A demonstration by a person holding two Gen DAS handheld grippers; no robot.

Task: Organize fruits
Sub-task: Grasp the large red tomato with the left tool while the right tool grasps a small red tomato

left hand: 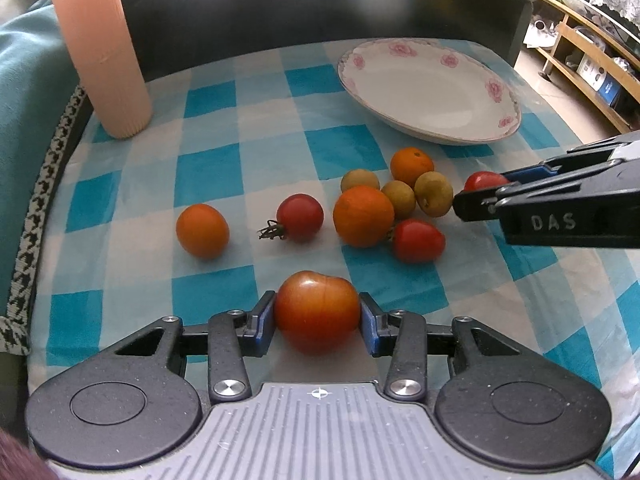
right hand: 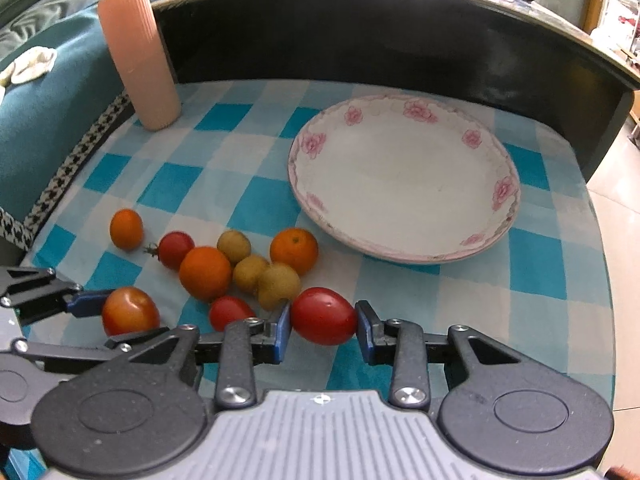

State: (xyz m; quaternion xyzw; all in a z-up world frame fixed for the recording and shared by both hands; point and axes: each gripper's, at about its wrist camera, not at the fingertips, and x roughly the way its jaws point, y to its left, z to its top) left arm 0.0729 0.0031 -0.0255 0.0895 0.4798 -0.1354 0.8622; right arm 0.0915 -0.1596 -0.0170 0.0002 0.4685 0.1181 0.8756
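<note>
My left gripper (left hand: 318,318) is shut on a large red-orange tomato (left hand: 316,312) just above the checked cloth, near the front edge. My right gripper (right hand: 323,320) is shut on a red plum tomato (right hand: 324,316), right of the fruit pile. Each gripper shows in the other's view: the right gripper (left hand: 480,192) at the right edge, the left gripper (right hand: 120,320) at the lower left. Loose on the cloth lie oranges (left hand: 363,216), small yellow-green fruits (left hand: 434,199) and red tomatoes (left hand: 300,217). A white flowered plate (right hand: 400,180) sits bare behind the pile.
A tall pink ribbed cylinder (right hand: 138,52) stands at the back left of the blue-and-white checked cloth (right hand: 248,168). A dark raised wall (right hand: 360,32) borders the back. Teal fabric (right hand: 36,128) lies off the left edge, and floor shows to the right.
</note>
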